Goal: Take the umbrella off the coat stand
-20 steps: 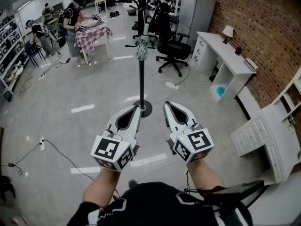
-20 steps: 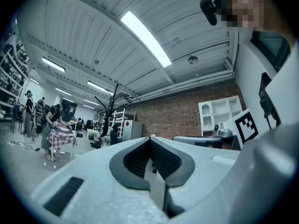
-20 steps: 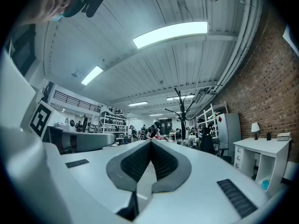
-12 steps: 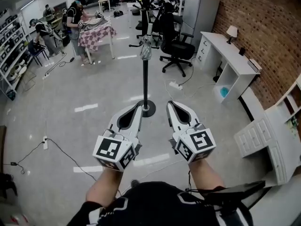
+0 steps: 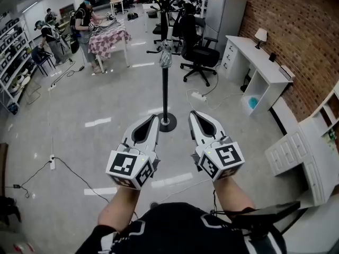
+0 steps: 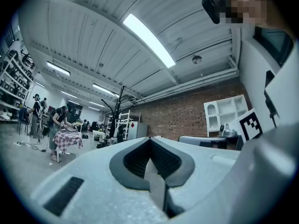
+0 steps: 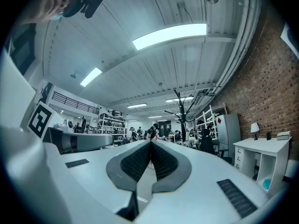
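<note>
— Jaws on the left gripper (image 5: 154, 118) are pressed shut, tip to tip, and nothing is held between them. Jaws on the right gripper (image 5: 192, 114) are shut the same way, with nothing in them.

— Where is the umbrella (image 5: 166, 57) found?

— It is hung high on the coat stand (image 5: 164, 91), folded up small and grey, out on the shiny floor (image 5: 106, 142). It is well apart from both grippers.

— Why are the grippers held like that?

— They are held side by side, low and close to the body, and pointed at the stand. The umbrella is too far off to be reached, so nothing is needed in them yet.

— What is placed around the stand?

— A black office chair (image 5: 197, 49) is seen behind it, and a white bench (image 5: 253, 62) is set by the brick wall (image 5: 296, 30). A bench with a checked cloth (image 5: 108, 37) is seen far off to the left.

— What must be done next?

— The stand is probably to be reached first. Then one pair of jaws has to be opened so the umbrella can be gripped and lifted off. The stand is thin and tall, so it could be tipped if the umbrella is pulled sideways.
</note>
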